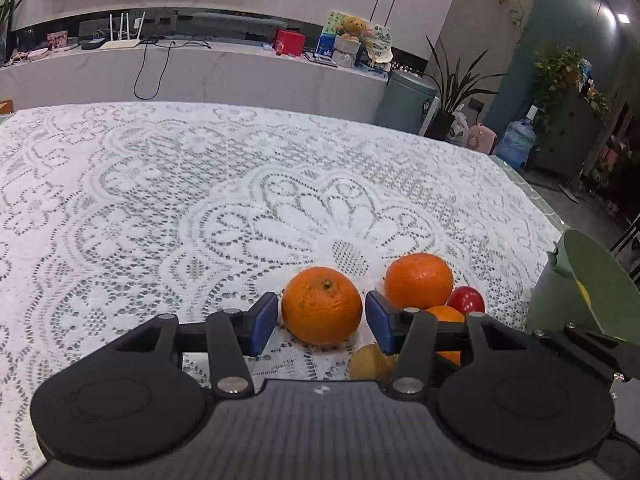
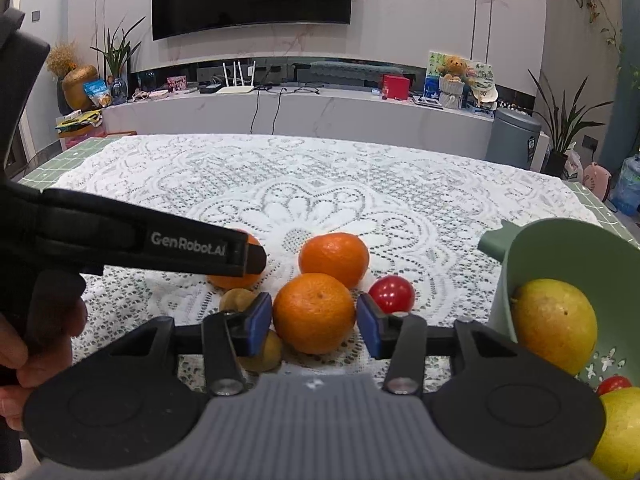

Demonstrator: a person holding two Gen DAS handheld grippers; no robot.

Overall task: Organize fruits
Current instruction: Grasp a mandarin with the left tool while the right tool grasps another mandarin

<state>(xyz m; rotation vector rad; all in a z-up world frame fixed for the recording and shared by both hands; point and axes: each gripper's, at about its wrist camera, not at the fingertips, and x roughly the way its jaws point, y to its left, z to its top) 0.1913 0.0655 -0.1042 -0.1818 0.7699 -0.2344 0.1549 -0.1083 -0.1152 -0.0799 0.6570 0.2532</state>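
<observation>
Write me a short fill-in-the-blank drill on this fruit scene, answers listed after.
1. The left gripper straddles an ___ colored fruit.
2. The small tomato on the lace cloth is ___.
3. The colander at the right is pale ___.

Answers: orange; red; green

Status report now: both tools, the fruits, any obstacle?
Left tool open around an orange. Right tool open around another orange. Green bowl holds yellow fruit. Fruits crowded together, red tomato close by.
</observation>
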